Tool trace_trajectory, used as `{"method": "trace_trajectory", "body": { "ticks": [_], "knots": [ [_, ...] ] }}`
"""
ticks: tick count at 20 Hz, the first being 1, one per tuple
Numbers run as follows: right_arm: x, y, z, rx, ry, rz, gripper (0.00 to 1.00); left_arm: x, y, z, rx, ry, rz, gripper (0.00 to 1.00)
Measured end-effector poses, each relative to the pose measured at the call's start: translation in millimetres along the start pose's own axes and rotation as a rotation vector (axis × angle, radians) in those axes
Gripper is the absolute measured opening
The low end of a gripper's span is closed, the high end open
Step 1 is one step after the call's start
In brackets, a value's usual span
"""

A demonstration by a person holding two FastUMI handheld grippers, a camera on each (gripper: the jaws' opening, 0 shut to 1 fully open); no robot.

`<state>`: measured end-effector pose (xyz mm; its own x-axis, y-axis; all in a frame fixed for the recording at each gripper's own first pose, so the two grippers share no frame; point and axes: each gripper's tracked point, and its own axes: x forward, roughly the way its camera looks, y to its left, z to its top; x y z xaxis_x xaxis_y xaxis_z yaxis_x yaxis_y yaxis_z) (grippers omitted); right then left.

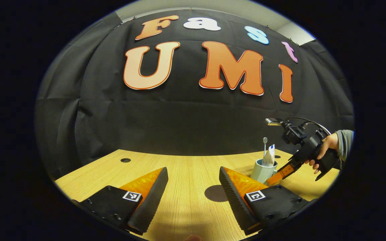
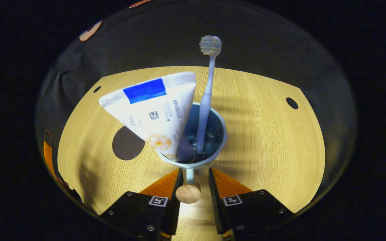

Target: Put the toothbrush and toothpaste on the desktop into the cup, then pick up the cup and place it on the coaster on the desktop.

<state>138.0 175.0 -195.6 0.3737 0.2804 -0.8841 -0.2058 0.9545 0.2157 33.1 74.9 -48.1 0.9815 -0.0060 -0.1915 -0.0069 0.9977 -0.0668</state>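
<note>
In the right gripper view, the right gripper [image 2: 194,187] sits low over the desk [image 2: 263,134] with its 2 fingers set close on either side of the cup's handle [image 2: 189,190], a thin stem ending in a round wooden knob. Slim gaps show between the handle and each finger, so I cannot tell whether both press on it. The cup [image 2: 213,147] stands upright on the desk just ahead of the fingertips. The toothbrush [image 2: 207,97] stands in it, bristles up, leaning on the far rim; the toothpaste [image 2: 152,107] is in it too, cap end down, its flat crimped end fanning out to the left over the rim.

The coaster [image 2: 126,143] — a dark round disc — lies flat on the desk left of the cup, near but apart from it, with bare wood between. Bare wood also lies to the right of the cup, up to a cable hole [image 2: 292,103] near the far desk edge.

In the left gripper view, the left gripper [image 1: 193,187] hovers over the desk wide open, holding nothing — open wood between its fingers. The coaster shows just ahead of its right finger, the cup beyond it, and a hand [image 1: 325,147] holds the right gripper at the cup.
</note>
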Motion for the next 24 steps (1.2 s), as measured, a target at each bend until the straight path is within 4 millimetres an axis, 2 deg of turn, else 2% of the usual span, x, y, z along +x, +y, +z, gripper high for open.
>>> {"method": "trace_trajectory", "body": {
  "ticks": [1,2,3,11,24],
  "knots": [
    [-2.5,0.8,1.4,0.021,-0.002,-0.008,0.32,-1.8,-0.2,-1.5,0.000,0.004,0.001,0.97],
    [-1.9,-1.2,3.4,0.019,-0.013,-0.022,0.24,-3.6,1.6,-2.5,0.001,0.006,0.006,0.97],
    [-1.6,-2.3,3.5,0.008,-0.019,-0.033,0.26,-4.8,3.3,-4.4,0.000,0.011,0.009,0.97],
    [0.4,-2.3,11.6,-0.023,-0.070,-0.016,0.23,-10.8,13.2,-26.3,0.005,0.065,0.035,0.97],
    [4.9,-1.2,25.3,-0.205,-0.122,0.075,0.23,-23.7,26.9,-36.2,-0.004,0.085,0.064,0.97]
  ]
}}
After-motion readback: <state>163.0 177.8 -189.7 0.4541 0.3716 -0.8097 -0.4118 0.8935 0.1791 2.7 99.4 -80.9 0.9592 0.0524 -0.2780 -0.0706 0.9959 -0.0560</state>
